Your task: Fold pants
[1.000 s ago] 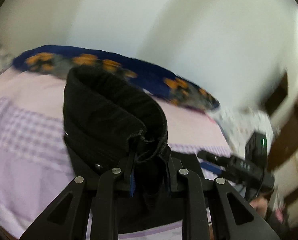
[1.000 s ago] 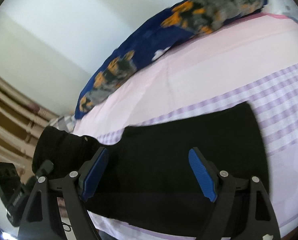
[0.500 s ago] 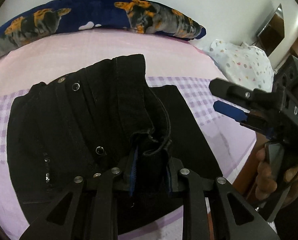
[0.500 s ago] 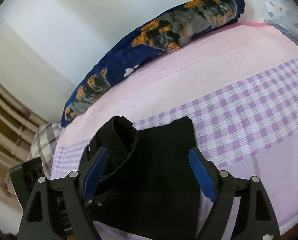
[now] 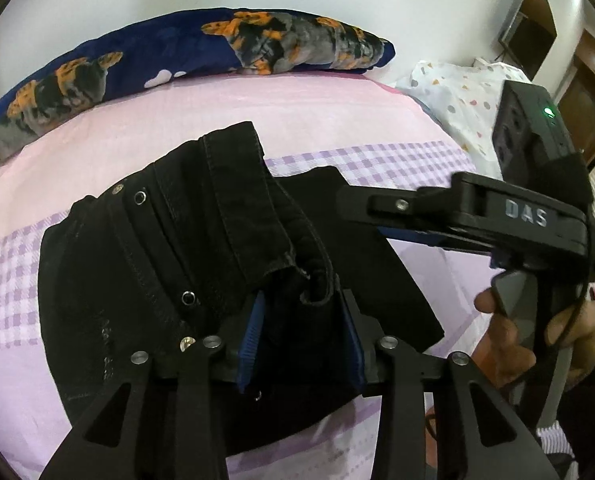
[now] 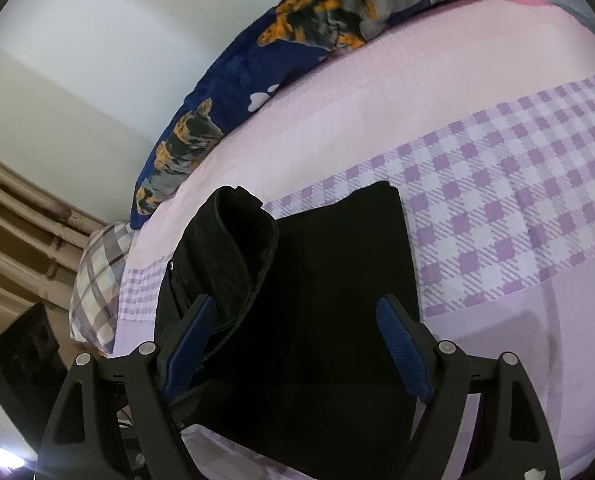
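Observation:
The black pants (image 5: 137, 280) lie folded on the bed, and their waistband end with metal snaps is laid over the lower layer. My left gripper (image 5: 301, 344) points down at that end. Its jaws are opening, and the bunched waistband edge sits loosely between the blue pads (image 5: 249, 340). In the right wrist view the pants (image 6: 337, 280) fill the middle, with the raised waistband fold on the left. My right gripper (image 6: 297, 344) hovers open above them and holds nothing. It also shows in the left wrist view, the right gripper (image 5: 361, 216) reaching in from the right.
The bed sheet (image 5: 257, 120) is pink with purple checked bands. A navy blanket with orange print (image 5: 217, 48) lies along the far wall. A white dotted pillow (image 5: 457, 92) lies at the right, a plaid pillow (image 6: 97, 280) at the left. A hand (image 5: 509, 344) holds the right gripper.
The left gripper swung the waistband end over and down onto the folded pants, then its jaws parted. The right gripper stayed open and shifted slightly lower over the pants.

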